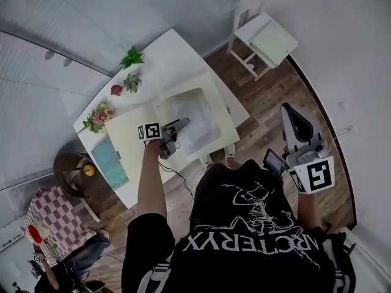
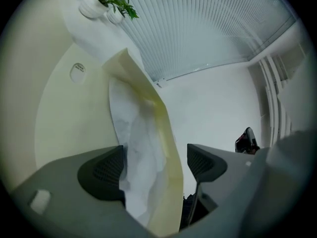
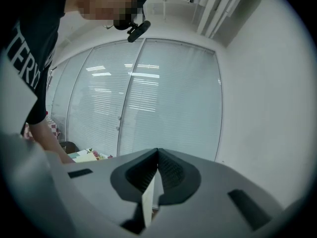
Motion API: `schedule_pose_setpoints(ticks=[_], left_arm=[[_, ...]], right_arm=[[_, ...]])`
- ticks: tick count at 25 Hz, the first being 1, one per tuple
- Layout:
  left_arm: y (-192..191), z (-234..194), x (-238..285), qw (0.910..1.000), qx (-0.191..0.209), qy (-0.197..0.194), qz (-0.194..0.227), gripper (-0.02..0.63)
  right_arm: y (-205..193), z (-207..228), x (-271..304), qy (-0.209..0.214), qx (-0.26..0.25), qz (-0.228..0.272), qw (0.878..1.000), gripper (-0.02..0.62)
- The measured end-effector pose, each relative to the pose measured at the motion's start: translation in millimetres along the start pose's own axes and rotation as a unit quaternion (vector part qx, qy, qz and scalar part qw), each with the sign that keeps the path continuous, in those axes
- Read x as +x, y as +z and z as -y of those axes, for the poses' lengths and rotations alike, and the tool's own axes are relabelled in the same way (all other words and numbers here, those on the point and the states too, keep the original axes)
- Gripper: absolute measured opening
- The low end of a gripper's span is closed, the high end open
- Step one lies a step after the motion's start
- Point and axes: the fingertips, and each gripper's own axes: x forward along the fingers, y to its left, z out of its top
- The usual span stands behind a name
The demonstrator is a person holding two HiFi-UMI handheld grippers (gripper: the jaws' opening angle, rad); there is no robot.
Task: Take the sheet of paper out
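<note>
A pale yellow folder [image 1: 137,140] lies open on the white table [image 1: 177,50], with a white sheet [image 1: 197,118] inside it. My left gripper [image 1: 182,124] reaches over the folder's near edge. In the left gripper view its jaws [image 2: 154,165] stand wide open. The folder's yellow flap [image 2: 166,133] and the white sheet [image 2: 138,148] pass between the pads, which do not press on them. My right gripper [image 1: 293,119] is held off to the right, away from the table. It [image 3: 157,170] is shut on a thin pale sheet [image 3: 147,207], seen edge on.
Potted plants [image 1: 131,58] and flowers [image 1: 99,116] stand along the table's far left edge, near a teal mat [image 1: 111,161]. A white chair [image 1: 267,38] stands at the back right and a round brown stool [image 1: 73,171] at the left. Another person [image 1: 67,262] sits bottom left.
</note>
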Motion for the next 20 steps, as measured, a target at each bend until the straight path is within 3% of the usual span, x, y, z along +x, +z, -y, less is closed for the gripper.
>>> schedule_pose_setpoints(ticks=[3, 4, 6, 7, 8, 11, 15, 20], left_arm=[[-9, 6, 24, 0.9997, 0.019, 0.001, -0.017, 0.377], [-11, 5, 31, 0.9996, 0.021, 0.011, -0.012, 0.321], [-10, -1, 41, 0.9991, 0.020, 0.037, 0.011, 0.118], [-8, -3, 43, 0.9984, 0.023, 0.047, 0.022, 0.049], [-6, -3, 43, 0.9975, 0.030, 0.056, 0.030, 0.024], [-4, -2, 34, 0.9944, 0.056, 0.077, 0.047, 0.012], [1, 12, 4, 0.9911, 0.061, 0.066, 0.098, 0.011], [2, 42, -75, 0.9759, 0.088, 0.083, 0.182, 0.009]], right_arm=[[2, -10, 10, 0.017, -0.002, 0.002, 1.000, 0.011], [3, -14, 14, 0.026, -0.003, 0.004, 1.000, 0.011], [5, -22, 20, 0.040, -0.003, 0.007, 0.999, 0.011], [6, -26, 22, 0.044, -0.002, 0.008, 0.999, 0.011], [8, -29, 25, 0.049, -0.002, 0.009, 0.999, 0.012], [12, -38, 38, 0.069, -0.006, 0.014, 0.998, 0.012], [14, -54, 51, 0.095, -0.006, 0.021, 0.995, 0.011], [21, -75, 64, 0.127, -0.004, 0.034, 0.991, 0.011]])
